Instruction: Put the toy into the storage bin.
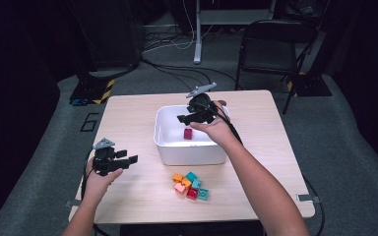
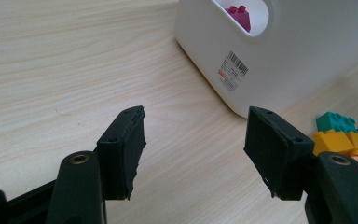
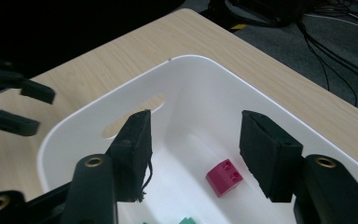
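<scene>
1. The right gripper (image 3: 193, 156) sits at the centre of the right gripper view with its two black jaws standing well apart and nothing between the pads; in the high view it hovers over the far side of the bin, just above the middle of the frame.
2. Below and between those jaws, a small magenta plastic building brick (image 3: 224, 177) lies loose on the floor of the white rectangular plastic bin (image 3: 135, 88), touching neither pad. A scrap of teal brick peeks in at the bottom edge of that view.
3. The left gripper (image 2: 193, 149) holds its jaws partly open and empty, low over the pale wooden table (image 2: 65, 56); in the high view it rests at lower left, well apart from the bin.
4. At the right edge of the left gripper view, and just below the bin in the high view, lies a heap of loose orange, teal, pink and red bricks (image 1: 190, 186).
5. Judged from this, the step in hand is the drop: one brick lies released in the bin and the heap waits.
6. The next move calls for the right gripper to lift clear of the bin's rim, swing down-frame to the heap, and close on a single brick at its edge without dragging its neighbours.
</scene>
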Available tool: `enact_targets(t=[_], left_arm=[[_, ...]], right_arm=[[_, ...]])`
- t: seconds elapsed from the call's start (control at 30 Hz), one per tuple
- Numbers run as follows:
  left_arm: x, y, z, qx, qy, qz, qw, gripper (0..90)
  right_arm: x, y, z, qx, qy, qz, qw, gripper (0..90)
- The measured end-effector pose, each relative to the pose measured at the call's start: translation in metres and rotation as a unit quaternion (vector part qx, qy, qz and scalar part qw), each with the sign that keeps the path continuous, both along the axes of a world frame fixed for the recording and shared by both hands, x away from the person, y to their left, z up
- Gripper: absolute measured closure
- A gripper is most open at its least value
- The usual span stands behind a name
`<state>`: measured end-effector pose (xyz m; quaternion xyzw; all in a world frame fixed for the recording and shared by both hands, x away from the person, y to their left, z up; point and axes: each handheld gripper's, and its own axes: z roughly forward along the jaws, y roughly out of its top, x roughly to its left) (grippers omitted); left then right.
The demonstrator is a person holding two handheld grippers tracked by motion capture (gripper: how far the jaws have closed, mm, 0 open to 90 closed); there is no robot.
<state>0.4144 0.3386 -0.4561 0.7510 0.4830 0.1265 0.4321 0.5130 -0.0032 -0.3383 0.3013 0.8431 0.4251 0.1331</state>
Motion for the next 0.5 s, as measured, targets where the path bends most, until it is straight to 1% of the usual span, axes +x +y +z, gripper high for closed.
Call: enact_targets(t=[0.1, 0.13, 0.17, 0.23, 0.27, 0.37, 0.43, 0.5], left_arm=[[0.000, 0.000, 0.000, 0.001, 0.000, 0.001, 1.0000, 37.4], [0.000, 0.001, 0.000, 0.005, -0.004, -0.004, 1.0000, 37.3], [0.000, 0.001, 0.000, 0.005, -0.003, -0.003, 1.0000, 37.3], [0.000, 0.000, 0.000, 0.003, -0.007, -0.001, 1.0000, 37.3], [-0.001, 0.001, 0.001, 0.004, -0.004, -0.003, 1.0000, 37.3], [-0.001, 0.001, 0.001, 0.005, -0.003, -0.002, 1.0000, 37.3], [-0.001, 0.001, 0.000, 0.005, -0.005, 0.002, 1.0000, 37.2], [-0.001, 0.000, 0.000, 0.006, -0.009, 0.003, 0.9999, 36.2]], right_arm=[[-0.013, -0.005, 0.008, 0.002, -0.002, 0.005, 1.0000, 39.2], [-0.018, -0.007, 0.010, 0.004, -0.001, 0.006, 1.0000, 39.2], [-0.023, -0.008, 0.011, 0.002, -0.004, 0.009, 0.9999, 39.1], [-0.032, -0.011, 0.014, 0.007, -0.005, 0.014, 0.9999, 38.9], [-0.037, -0.013, 0.014, 0.007, -0.010, 0.021, 0.9997, 38.8], [-0.052, -0.017, 0.015, 0.006, -0.012, 0.034, 0.9993, 38.0], [-0.063, -0.021, 0.015, 0.006, -0.014, 0.032, 0.9994, 36.8], [-0.070, -0.025, 0.014, 0.010, -0.017, 0.035, 0.9992, 36.0]])
